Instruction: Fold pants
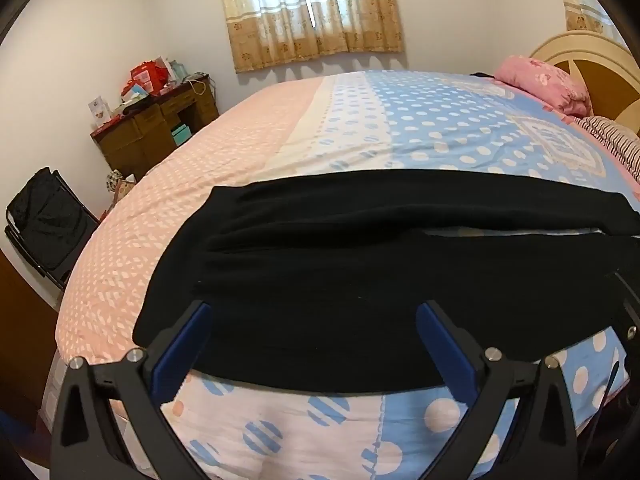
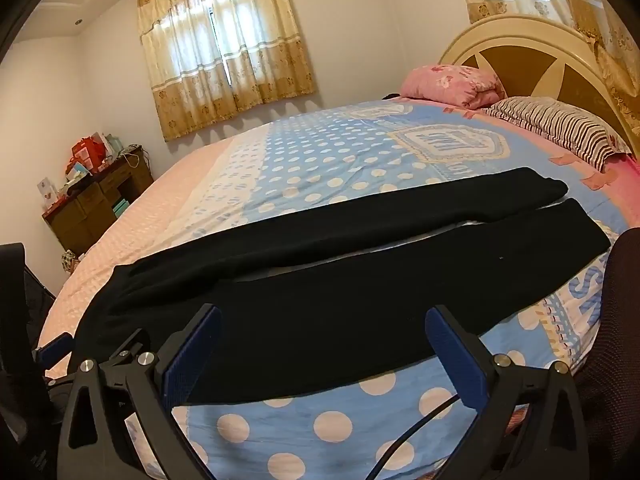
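Bedroom, big bed point(image 2: 320, 152) with polka-dot quilt. Black pants point(image 2: 340, 280) spread flat along near edge, legs side by side, waist toward left, likely laid out for folding. Left gripper point(image 1: 314, 316) and right gripper point(image 2: 324, 320) hover above near leg, jaws wide, holding nothing.

One pair of black pants point(image 2: 360, 280) lies on one bed point(image 2: 320, 420), with two legs spread apart. Two grippers are present: one left gripper point(image 1: 316, 316) and one right gripper point(image 2: 324, 320), each with two blue fingers point(image 1: 444, 344). Two pillows sit at the headboard point(image 2: 532, 52): one pink pillow point(image 2: 452, 84), one striped pillow point(image 2: 560, 128). Two curtained windows point(image 2: 224, 48) are visible. One wooden desk point(image 2: 96, 208) stands in the corner. One black folding chair point(image 1: 48, 220) stands near it.
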Motion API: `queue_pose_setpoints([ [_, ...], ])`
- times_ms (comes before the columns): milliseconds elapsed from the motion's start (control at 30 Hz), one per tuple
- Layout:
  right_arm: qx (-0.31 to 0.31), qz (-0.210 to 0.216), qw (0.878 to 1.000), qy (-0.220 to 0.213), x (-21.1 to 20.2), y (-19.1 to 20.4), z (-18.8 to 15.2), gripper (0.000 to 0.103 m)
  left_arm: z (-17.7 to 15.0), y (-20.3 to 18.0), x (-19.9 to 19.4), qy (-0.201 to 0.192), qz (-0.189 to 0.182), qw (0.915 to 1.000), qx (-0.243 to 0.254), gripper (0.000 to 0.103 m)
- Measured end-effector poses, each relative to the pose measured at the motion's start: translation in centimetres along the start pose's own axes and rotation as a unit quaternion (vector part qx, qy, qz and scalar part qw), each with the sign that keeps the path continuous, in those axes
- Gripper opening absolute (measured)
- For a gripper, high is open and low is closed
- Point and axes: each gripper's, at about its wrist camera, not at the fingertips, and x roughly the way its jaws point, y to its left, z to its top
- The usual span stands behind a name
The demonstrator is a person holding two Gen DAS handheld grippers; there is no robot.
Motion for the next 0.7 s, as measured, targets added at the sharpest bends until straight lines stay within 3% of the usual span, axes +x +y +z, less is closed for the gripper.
queue_pose_setpoints([
  [700,0.001,-0.003,1.000,0.006,0.29,-0.24,-0.12,0.102,-0.18,0.13,0.59,0.009,0.000,1.0000,-0.002,0.103],
])
